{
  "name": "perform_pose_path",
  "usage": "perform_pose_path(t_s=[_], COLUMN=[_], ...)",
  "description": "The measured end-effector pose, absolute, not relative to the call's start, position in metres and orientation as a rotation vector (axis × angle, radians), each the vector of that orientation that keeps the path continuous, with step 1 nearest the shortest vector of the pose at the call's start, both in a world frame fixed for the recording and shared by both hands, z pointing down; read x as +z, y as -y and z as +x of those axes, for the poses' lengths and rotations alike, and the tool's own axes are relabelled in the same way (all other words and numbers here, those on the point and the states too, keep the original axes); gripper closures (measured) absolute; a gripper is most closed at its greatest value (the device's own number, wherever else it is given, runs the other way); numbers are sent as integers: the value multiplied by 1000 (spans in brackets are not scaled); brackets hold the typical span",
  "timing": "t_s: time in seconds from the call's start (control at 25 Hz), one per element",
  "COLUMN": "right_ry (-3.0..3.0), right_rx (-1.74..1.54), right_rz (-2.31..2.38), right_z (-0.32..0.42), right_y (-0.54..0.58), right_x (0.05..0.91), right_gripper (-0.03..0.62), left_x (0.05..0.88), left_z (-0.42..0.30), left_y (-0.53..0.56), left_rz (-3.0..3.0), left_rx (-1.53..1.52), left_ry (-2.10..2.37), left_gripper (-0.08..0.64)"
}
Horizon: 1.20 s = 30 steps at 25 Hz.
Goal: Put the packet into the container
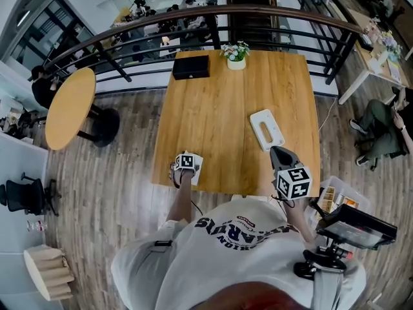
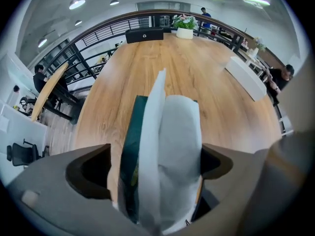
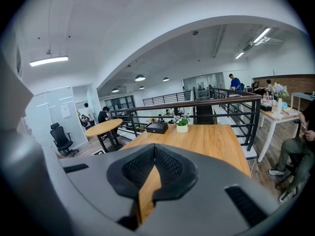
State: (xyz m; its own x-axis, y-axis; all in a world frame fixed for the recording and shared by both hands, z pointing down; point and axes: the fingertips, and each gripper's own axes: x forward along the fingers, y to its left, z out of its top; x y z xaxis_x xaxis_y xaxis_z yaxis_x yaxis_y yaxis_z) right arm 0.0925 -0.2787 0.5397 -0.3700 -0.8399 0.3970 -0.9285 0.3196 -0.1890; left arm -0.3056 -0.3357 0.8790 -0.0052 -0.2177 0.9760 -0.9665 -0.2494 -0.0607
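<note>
Packet [image 2: 170, 141] held at the near edge of the desk [image 1: 213, 108], white container [image 1: 266, 129] lying off to the right.
The left gripper [image 2: 157, 181] has its fingers pinching the white-and-green packet, which stands on edge between them. The right gripper [image 3: 153, 168] is empty, fingers pressed together. The shallow container lies well apart from the packet, nearer the right gripper. The packet is best carried across low and let go only once squarely over the container.
</note>
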Motion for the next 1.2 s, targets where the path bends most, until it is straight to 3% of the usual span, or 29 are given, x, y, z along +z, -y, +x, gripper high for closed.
perform_pose_path(t_s=[0.08, 0.12, 1.2], right_ry=[2356, 2355, 2360], right_rx=[574, 574, 668], right_rz=[1610, 1609, 1636], right_z=[93, 94, 104], right_y=[279, 279, 249], right_x=[540, 540, 557], right_gripper=[584, 584, 584], left_x=[877, 875, 864], left_z=[-298, -296, -289], left_y=[336, 336, 327], left_rz=[1577, 1587, 1693], left_rx=[1295, 1299, 1424], left_ry=[1204, 1184, 1106], left_gripper=[273, 290, 325])
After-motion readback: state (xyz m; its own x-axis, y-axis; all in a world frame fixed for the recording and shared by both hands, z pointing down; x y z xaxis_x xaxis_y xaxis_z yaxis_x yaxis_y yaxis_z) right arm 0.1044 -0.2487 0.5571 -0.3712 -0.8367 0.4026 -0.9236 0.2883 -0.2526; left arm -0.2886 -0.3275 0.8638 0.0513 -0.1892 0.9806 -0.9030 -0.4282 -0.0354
